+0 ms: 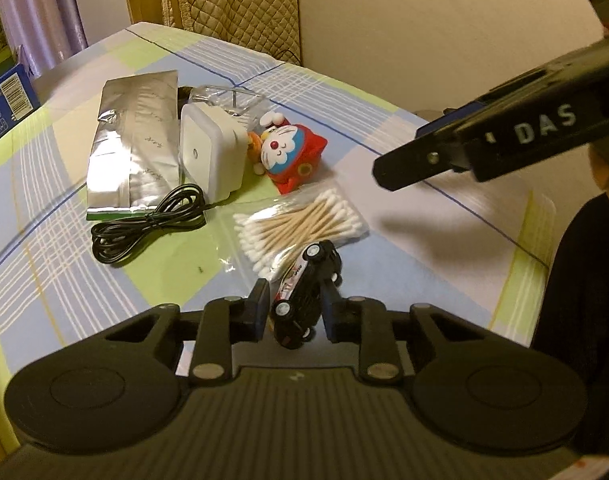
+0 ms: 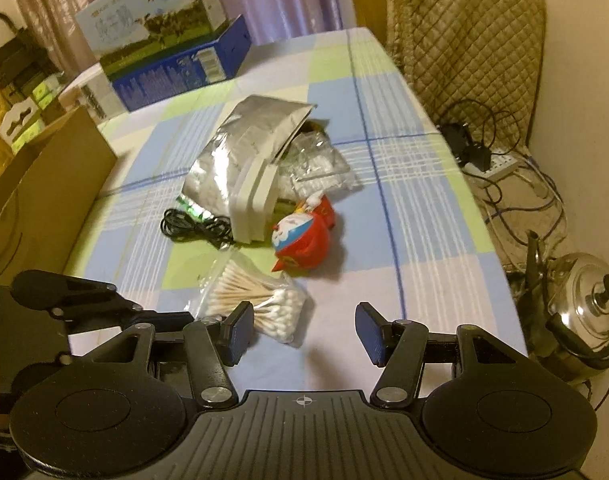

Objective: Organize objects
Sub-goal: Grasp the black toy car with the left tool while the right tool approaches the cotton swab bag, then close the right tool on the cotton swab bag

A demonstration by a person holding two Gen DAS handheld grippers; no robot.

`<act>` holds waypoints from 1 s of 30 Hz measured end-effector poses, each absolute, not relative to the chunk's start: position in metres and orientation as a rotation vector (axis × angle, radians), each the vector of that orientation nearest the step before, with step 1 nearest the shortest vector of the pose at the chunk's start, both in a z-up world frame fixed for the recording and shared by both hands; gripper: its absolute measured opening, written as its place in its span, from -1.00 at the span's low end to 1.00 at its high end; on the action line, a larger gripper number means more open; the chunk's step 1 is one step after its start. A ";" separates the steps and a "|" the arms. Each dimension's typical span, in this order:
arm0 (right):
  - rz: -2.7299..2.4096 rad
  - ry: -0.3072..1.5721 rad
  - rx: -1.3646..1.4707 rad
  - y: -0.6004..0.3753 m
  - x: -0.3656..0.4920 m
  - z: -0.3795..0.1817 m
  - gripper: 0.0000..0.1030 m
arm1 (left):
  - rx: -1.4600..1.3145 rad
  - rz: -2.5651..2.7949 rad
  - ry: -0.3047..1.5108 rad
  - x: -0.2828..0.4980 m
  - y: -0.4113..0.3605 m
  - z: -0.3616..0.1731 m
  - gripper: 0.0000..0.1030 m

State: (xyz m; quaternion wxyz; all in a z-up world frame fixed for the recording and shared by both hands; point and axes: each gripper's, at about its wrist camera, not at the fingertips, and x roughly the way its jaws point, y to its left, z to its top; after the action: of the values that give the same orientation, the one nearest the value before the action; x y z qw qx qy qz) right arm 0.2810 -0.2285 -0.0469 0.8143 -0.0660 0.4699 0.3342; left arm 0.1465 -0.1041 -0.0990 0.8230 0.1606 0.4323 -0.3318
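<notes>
My left claw (image 1: 294, 312) grips a black toy car (image 1: 306, 292) between its fingers, nose tilted down, lifted off the worktop (image 1: 424, 216). My right claw (image 2: 302, 330) is spread wide with nothing between its blue pads (image 2: 242, 330), and hangs over the worktop's near edge; from the left camera it (image 1: 388, 176) shows as a black finger reaching in from the right.

Just past the car lies a clear bag of cotton swabs (image 1: 300, 220), flat on the cloth. Beyond it sits a red plush (image 1: 290, 152) with a white cat face, touching a white square box (image 1: 208, 152) that stands tilted on edge. A coiled black cable (image 1: 148, 224) lies in front of the box, towards the worktop's left side. A silver foil pouch (image 1: 132, 144) lies beside the box on the left, and a crumpled clear plastic pack (image 1: 228, 100) sits behind the box.

From the right camera, the swabs (image 2: 260, 300) are just ahead of my left pad, the plush (image 2: 304, 232) beyond them, and the pouch (image 2: 244, 140) leans over the box (image 2: 256, 200). A brown carton (image 2: 44, 192) stands at the worktop's left edge, and a blue printed box (image 2: 172, 56) sits at the far left corner. A steel kettle (image 2: 584, 312) is on the floor off the right edge.
</notes>
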 end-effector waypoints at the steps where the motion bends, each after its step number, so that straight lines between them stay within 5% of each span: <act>1: 0.721 1.008 -0.154 -0.225 0.281 -0.048 0.06 | 0.335 -0.697 0.924 0.145 -0.102 -0.098 -0.65; 15: 0.951 0.967 -0.677 -0.149 0.283 -0.097 0.06 | 0.189 -0.435 0.979 0.133 -0.019 -0.087 -0.67; 19: 0.970 1.019 -0.587 -0.149 0.292 -0.104 0.01 | 0.160 -0.428 0.968 0.131 -0.013 -0.086 -0.66; 24: 0.938 1.106 -0.492 -0.155 0.274 -0.100 -0.42 | 0.126 -0.426 0.959 0.128 -0.010 -0.085 -0.61; 30: 0.966 1.135 -0.431 -0.158 0.251 -0.099 -0.34 | 0.119 -0.442 0.955 0.127 -0.008 -0.085 -0.51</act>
State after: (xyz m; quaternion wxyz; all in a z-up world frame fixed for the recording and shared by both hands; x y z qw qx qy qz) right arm 0.2506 -0.1579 -0.0987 0.7139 -0.1944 0.5124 0.4359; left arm 0.1274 -0.0083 -0.0851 0.8631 0.0567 0.4555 -0.2107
